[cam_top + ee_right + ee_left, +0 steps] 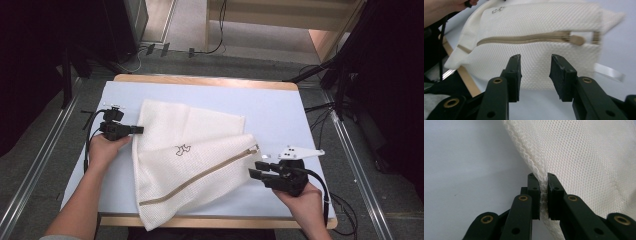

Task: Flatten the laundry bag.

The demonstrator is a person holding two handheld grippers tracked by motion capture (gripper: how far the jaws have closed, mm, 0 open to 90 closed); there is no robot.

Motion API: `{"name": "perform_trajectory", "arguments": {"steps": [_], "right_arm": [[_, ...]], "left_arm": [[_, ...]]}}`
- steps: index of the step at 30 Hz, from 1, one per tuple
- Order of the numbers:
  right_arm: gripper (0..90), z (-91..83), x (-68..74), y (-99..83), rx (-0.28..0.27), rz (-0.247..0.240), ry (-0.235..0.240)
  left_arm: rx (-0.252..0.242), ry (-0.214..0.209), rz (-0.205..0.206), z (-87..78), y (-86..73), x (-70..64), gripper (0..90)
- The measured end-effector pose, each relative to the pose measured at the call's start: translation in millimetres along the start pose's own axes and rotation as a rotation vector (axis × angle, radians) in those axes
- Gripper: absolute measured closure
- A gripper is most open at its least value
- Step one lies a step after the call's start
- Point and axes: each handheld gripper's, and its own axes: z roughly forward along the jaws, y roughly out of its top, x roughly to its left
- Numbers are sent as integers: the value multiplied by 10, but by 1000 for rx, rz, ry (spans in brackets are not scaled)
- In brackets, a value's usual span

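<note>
High view shows a white mesh zippered laundry bag (190,160) lying folded across the pale blue bench (280,110), its near corner hanging past the bench's front edge. The left gripper (137,130) has its fingers (534,195) clenched on the bag's left edge seam. The right gripper (256,173), just beside the bag's right corner below the tan zipper (524,38), has its fingers released and apart. Spreading or refolding seems under way; next, the right gripper likely needs to pinch that corner.
</note>
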Motion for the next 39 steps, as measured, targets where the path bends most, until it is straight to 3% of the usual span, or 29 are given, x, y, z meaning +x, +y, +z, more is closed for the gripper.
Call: {"name": "perform_trajectory", "arguments": {"steps": [4,8,17,21,22,29,33,39], "right_arm": [[647,-97,-145,12,-22,9,-50],[678,-76,-339,78,-45,34,-77],[668,243,-900,265,-60,72,-156],[652,390,-1040,324,-67,70,-170],[639,522,-1106,348,-69,51,-178],[603,908,-1219,388,-11,55,-161],[577,1036,-1268,380,11,72,-155],[530,1172,-1209,358,49,59,-127]], "left_arm": [[-3,2,1,2,3,3,838],[1,1,2,12,3,7,834],[-6,-6,-3,10,-1,11,800],[4,-9,-11,8,-1,0,654],[7,-9,-7,-3,-1,-24,613],[1,-5,-3,-154,-54,-91,470],[5,4,-1,-241,-154,-144,443],[27,-2,-5,-317,-352,-219,449]]}}
